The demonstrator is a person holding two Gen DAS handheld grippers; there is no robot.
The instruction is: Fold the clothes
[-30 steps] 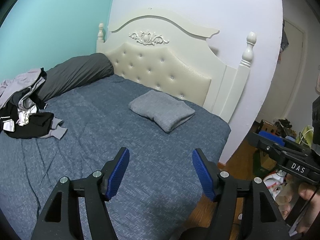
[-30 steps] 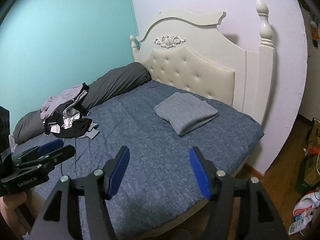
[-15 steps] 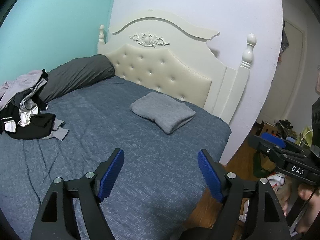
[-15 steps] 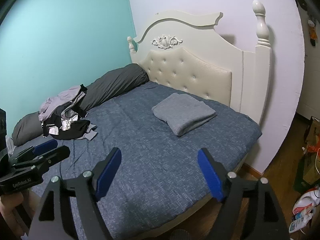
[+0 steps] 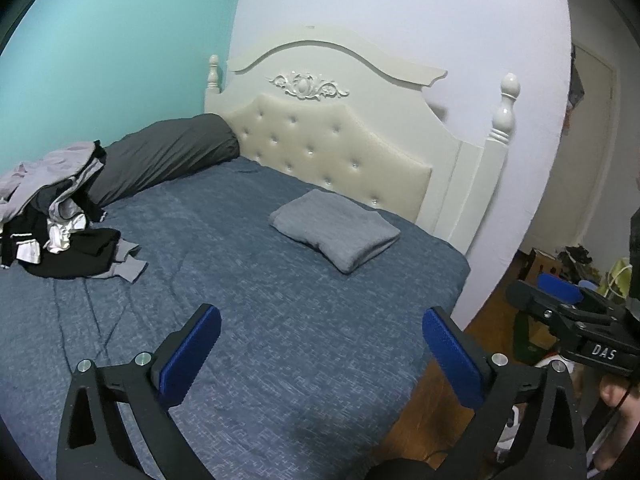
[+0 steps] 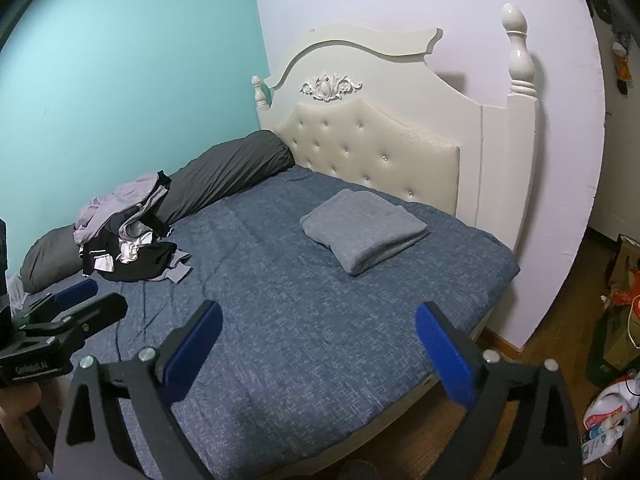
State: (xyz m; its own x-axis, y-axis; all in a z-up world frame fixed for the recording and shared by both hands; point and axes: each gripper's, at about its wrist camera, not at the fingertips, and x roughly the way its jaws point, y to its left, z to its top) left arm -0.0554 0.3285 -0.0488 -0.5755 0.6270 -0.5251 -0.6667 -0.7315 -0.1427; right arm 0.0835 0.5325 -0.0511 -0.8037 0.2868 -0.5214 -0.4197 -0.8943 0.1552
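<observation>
a grey folded cloth lies flat on the blue bed cover, near the head of the bed. it is a neat thick square with its folded edge at the front. far to its left sits a messy pile of clothes, not folded. the pile has light purple-grey cloth on top, black cloth below, and bits of white. it leans on a long dark grey pillow by the green wall. a grey piece sticks out at the bottom.

A folded garment lies on the bed near the headboard, toward its right edge. A heap of clothes sits at the left edge, against a long bolster.
</observation>
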